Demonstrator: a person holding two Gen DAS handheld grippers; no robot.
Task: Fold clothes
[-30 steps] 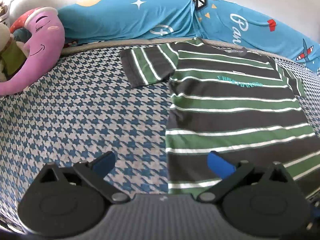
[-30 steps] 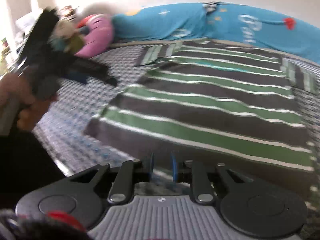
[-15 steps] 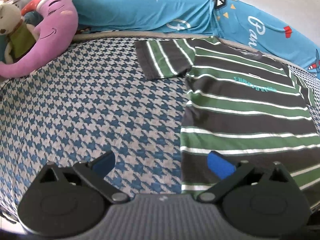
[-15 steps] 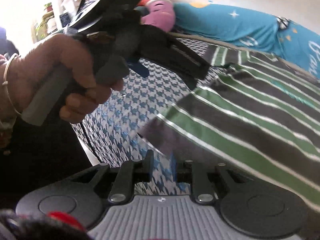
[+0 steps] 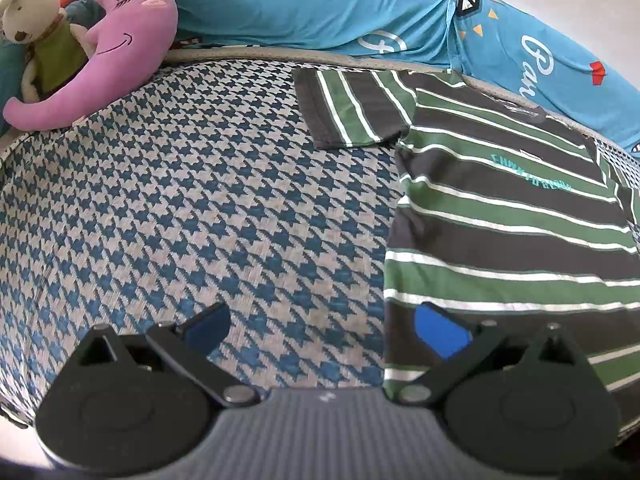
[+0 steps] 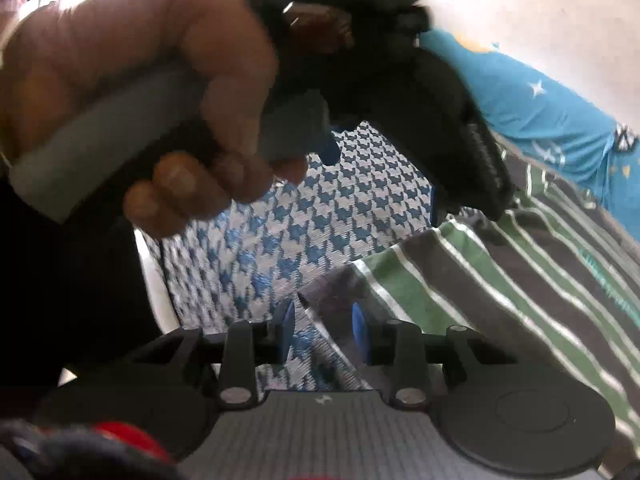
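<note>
Left gripper [image 5: 322, 330]: jaws wide apart, empty, above the checked bedcover [image 5: 200, 200]. Striped T-shirt [image 5: 508, 216] lies flat to the right, one sleeve spread. Right gripper [image 6: 323, 330]: jaws part-open astride its near corner, not yet pinching. Cloth looks light, limp; take corners.

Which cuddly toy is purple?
The elephant with the closed eye and smile. The small cream bear leaning against it wears a green top, so it isn't the one.

A bed [image 5: 200, 200] in blue-and-grey houndstooth carries a striped T-shirt [image 5: 500, 220], spread flat, beside plush toys [image 5: 100, 52].
</note>
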